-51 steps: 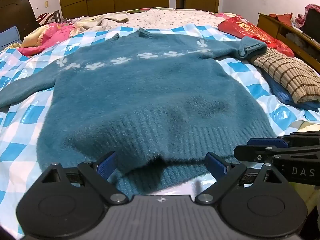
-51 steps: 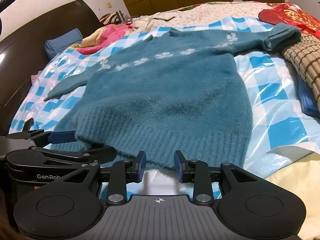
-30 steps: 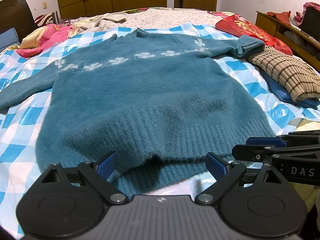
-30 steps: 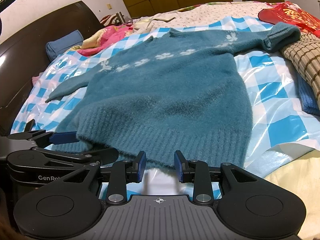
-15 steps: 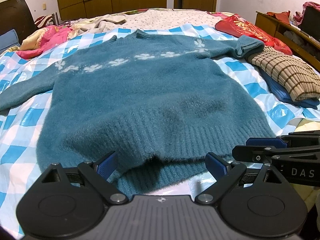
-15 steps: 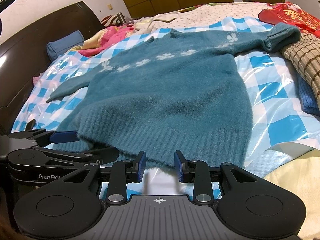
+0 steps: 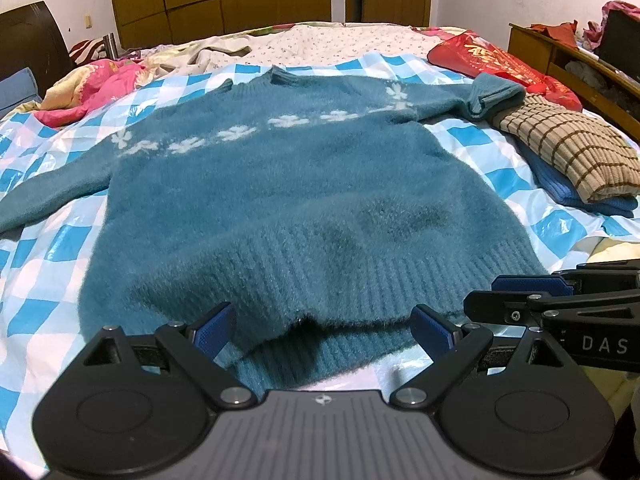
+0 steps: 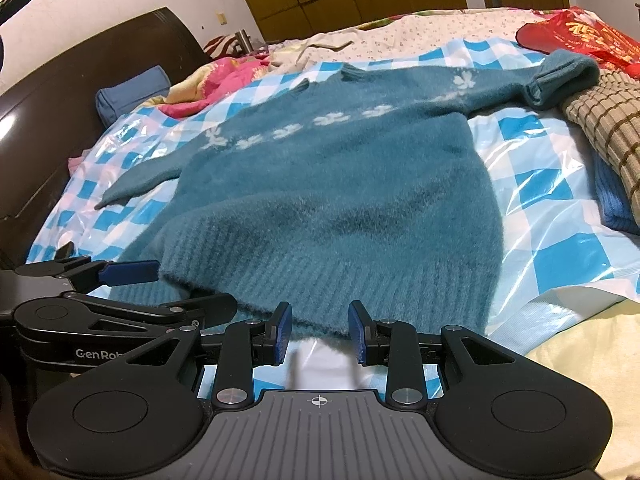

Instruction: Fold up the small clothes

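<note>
The teal sweater (image 7: 304,200) lay flat mid-bed on the checkered sheet (image 7: 48,272), its hem at the near edge. The left gripper (image 7: 322,326) and right gripper (image 8: 319,328) gaped, released; closing might pinch only the hem's upper layer, or catch the slippery sheet.

Black plastic left gripper (image 7: 322,330) with grey ribbed centre plate, small white cross mark, two round black discs at the sides. Angled black linkage arms fixed by silver screws, tipped with textured blue rubber pads (image 7: 212,330). Matching black plastic right gripper (image 8: 316,334): same grey ribbed plate, crosshair mark, silver screws. White lettering "DAS" and "GenRob" on the side bodies.
</note>
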`<state>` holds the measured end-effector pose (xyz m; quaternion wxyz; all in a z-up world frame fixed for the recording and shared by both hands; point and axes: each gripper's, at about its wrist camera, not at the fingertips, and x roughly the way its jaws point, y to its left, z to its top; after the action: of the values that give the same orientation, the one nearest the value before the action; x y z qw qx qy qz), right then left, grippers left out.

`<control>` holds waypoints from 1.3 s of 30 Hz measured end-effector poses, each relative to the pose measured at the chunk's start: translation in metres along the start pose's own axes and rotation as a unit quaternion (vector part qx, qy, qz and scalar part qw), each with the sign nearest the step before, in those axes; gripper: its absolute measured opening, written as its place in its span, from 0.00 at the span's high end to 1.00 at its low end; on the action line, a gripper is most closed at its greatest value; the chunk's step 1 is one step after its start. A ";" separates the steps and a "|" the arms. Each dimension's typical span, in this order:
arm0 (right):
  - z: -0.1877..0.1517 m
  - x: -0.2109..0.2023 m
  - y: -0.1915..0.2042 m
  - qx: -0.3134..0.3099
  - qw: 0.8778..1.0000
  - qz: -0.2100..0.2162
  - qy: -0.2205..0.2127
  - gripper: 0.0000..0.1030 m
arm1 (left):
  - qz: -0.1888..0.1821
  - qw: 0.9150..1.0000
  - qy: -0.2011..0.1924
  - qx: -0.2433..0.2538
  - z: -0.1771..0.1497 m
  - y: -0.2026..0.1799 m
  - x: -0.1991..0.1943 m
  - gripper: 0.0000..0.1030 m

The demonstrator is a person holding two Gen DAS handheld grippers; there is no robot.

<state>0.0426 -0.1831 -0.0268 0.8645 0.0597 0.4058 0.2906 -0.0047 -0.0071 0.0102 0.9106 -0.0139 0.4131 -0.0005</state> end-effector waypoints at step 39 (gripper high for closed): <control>0.119 -0.006 -0.092 -0.116 0.968 -0.200 -0.095 0.70 | -0.084 0.993 -0.058 0.050 0.103 -0.053 0.046 0.00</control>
<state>0.1690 -0.2464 0.0253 0.9405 -0.0958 0.2896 0.1499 0.1032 -0.0581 0.0445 0.9295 -0.0030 0.3560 -0.0969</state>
